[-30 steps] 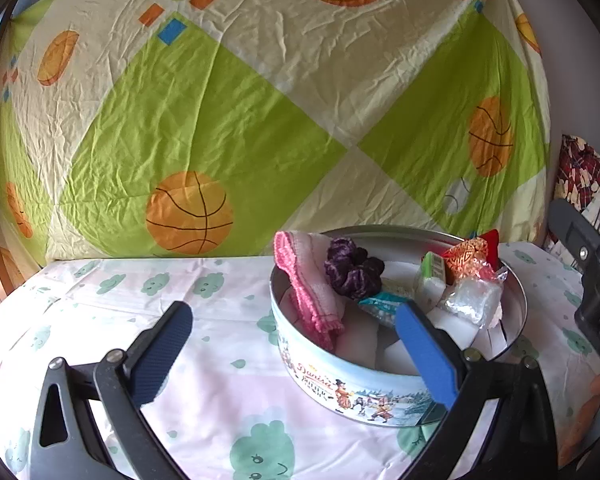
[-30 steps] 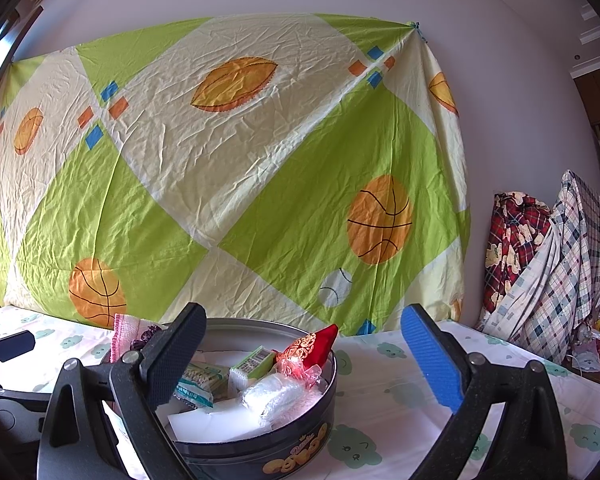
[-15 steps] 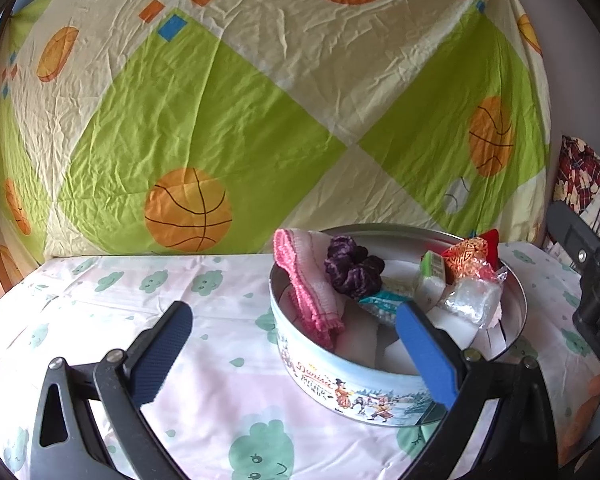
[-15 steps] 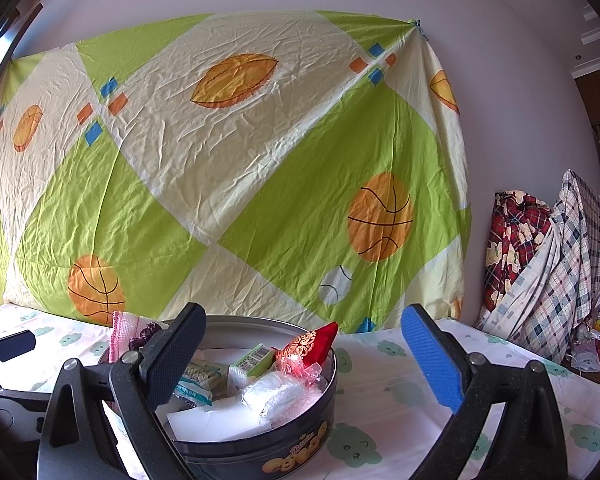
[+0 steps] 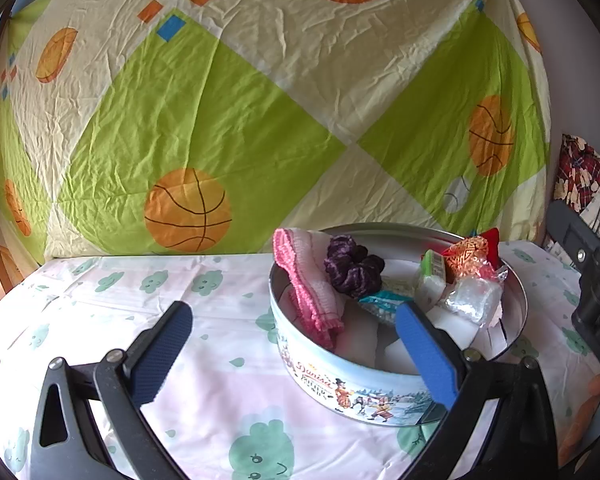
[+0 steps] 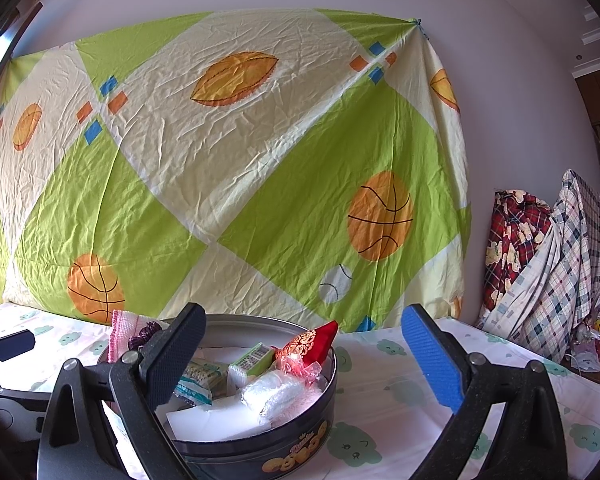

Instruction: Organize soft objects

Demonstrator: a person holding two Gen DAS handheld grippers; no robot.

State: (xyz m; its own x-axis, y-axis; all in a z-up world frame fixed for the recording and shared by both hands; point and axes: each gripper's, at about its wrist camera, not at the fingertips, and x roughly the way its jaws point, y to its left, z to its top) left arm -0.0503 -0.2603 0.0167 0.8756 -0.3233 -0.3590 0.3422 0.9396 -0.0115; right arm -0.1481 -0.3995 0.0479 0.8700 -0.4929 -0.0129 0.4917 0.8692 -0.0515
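Nothing has really moved since a second ago: both views sit almost the same, tin and contents unchanged, only a slight camera drift.

Left gripper (image 5: 294,348): blue-padded fingers spread wide, nothing between them, hovering over the white tablecloth with green cloud faces (image 5: 204,380). The cloth to the left of the tin is bare, so there is open room on that side. The right finger overlaps the tin's near rim in the view; contact can't be told.

Round metal cookie tin with a printed skating scene (image 5: 340,384) sits on the cloth, lid off. Inside, left to right: pink-edged knitted cloth (image 5: 308,280) draped over the left rim, dark purple velvet scrunchie (image 5: 352,268) just beside it, teal snack packet (image 5: 380,304), green-and-white small box (image 5: 432,276), red-and-gold embroidered pouch (image 5: 472,252) against the far right rim, clear crinkly plastic bag (image 5: 474,300) in front of it. White flat pieces underneath.

Right gripper (image 6: 300,360): fingers also wide apart, empty. Its left finger is over the tin, the right finger over bare cloth to the tin's right; that side is open too, up to the table edge, beyond which plaid fabrics (image 6: 540,260) are piled. Green-and-cream sports-print sheet (image 6: 220,160) hangs on the wall behind.
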